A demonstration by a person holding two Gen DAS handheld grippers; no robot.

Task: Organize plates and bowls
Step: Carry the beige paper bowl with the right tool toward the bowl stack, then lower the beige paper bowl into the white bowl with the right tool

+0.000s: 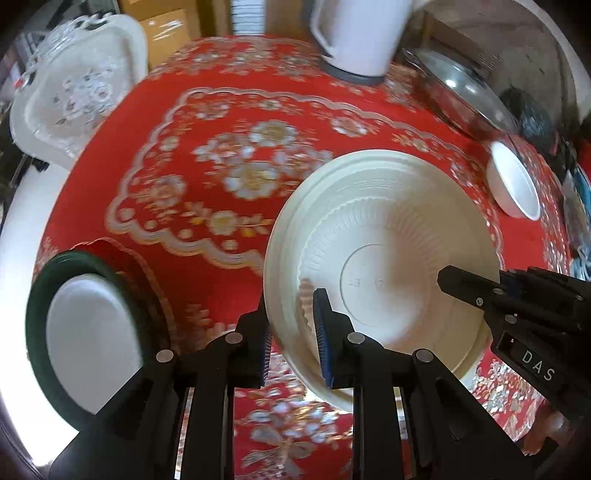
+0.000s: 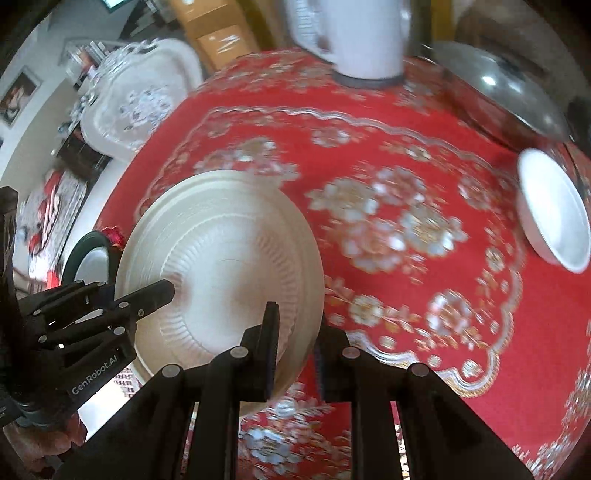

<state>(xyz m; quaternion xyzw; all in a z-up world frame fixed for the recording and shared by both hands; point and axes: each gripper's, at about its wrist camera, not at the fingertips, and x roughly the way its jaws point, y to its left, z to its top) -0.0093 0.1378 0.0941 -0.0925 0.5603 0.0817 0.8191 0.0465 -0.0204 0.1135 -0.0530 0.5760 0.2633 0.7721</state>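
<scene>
Cream ribbed bowl (image 1: 380, 266) held over the red flowered tablecloth (image 1: 221, 147), lower centre-right of the left wrist view. Left gripper (image 1: 293, 339) clamped on its near rim, one finger inside, one outside. Right gripper (image 2: 295, 350) pinches the opposite rim the same way. Green-rimmed plate (image 1: 37, 314) at lower left edge. Small white bowl (image 1: 513, 181) at right edge. White kettle (image 1: 358, 33) top centre, steel lid (image 1: 461, 88) beside it.
</scene>
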